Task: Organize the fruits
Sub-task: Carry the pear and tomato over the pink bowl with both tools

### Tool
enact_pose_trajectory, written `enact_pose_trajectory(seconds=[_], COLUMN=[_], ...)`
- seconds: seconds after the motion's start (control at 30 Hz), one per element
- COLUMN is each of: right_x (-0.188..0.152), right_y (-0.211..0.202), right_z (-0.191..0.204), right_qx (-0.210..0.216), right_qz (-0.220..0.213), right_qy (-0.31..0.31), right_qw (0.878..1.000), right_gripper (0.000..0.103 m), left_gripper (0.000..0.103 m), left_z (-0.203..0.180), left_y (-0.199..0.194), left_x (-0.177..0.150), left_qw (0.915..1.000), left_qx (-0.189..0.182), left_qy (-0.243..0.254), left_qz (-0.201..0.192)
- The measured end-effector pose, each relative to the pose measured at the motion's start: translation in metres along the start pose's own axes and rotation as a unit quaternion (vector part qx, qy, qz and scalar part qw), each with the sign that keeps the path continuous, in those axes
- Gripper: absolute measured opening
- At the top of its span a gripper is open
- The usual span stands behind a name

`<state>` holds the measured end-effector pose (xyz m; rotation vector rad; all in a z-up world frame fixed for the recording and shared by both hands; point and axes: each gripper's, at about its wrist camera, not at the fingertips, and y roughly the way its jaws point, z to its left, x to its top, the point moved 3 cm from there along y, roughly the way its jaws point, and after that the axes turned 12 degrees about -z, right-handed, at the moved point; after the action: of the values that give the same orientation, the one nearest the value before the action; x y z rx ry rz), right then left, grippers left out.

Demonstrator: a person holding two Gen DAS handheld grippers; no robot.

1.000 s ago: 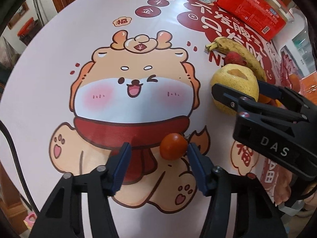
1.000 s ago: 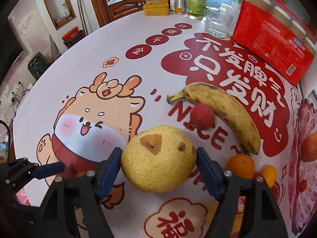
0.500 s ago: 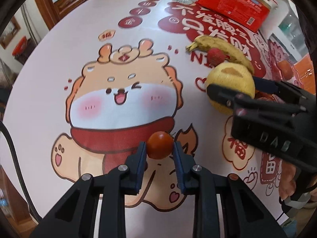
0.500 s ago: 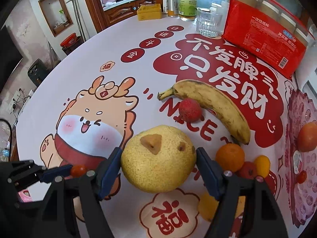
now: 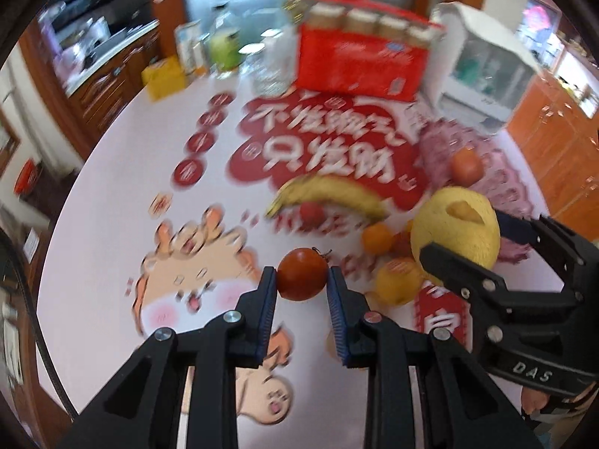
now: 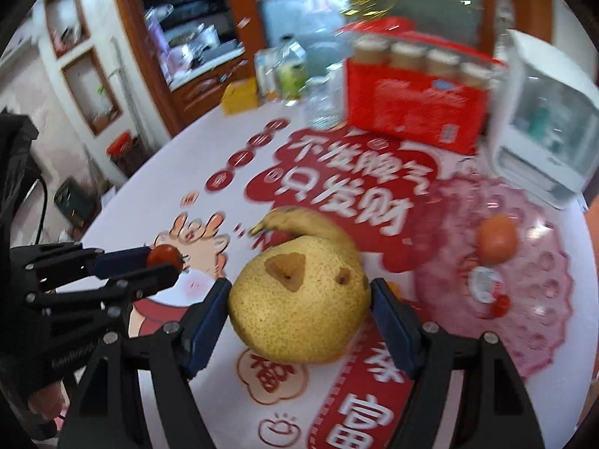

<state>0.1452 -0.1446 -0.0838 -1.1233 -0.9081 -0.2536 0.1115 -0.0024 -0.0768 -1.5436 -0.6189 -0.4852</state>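
Fruits are held off the table (image 5: 112, 194): we clamp the cherry tomato (image 5: 301, 274) in our left gripper (image 5: 301, 284) and the pear (image 6: 299, 305) in our right gripper (image 6: 300, 301), near the banana (image 5: 329, 194).

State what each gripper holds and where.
Left gripper: small red cherry tomato, jaws on its sides. Right gripper: large yellow pear, jaws on its sides.

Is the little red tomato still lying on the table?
No, the small round red cherry tomato is pinched between the blue pads of the left gripper, lifted off the cartoon-printed tablecloth.
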Motion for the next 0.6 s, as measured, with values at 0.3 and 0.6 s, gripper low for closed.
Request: enact_pose_trajectory(seconds=[0.3, 0.6], right_x=[0.013, 0.0], right_y=[-0.051, -0.067], right_z=[-0.072, -0.15], right_qx=[-0.101, -0.197], right_qz=[-0.034, -0.032], right_qy=[0.047, 0.087], right_qw=[0.993, 0.976], right_gripper=[0.075, 0.075], left_gripper=[0.025, 0.025], left_z=[-0.085, -0.166], left_y=[0.008, 0.058], left_x=[0.064, 0.078], left_qw=[0.996, 0.9904], left_qx=[-0.043, -0.076], left_qy=[0.068, 0.113], left_qz=[-0.041, -0.026])
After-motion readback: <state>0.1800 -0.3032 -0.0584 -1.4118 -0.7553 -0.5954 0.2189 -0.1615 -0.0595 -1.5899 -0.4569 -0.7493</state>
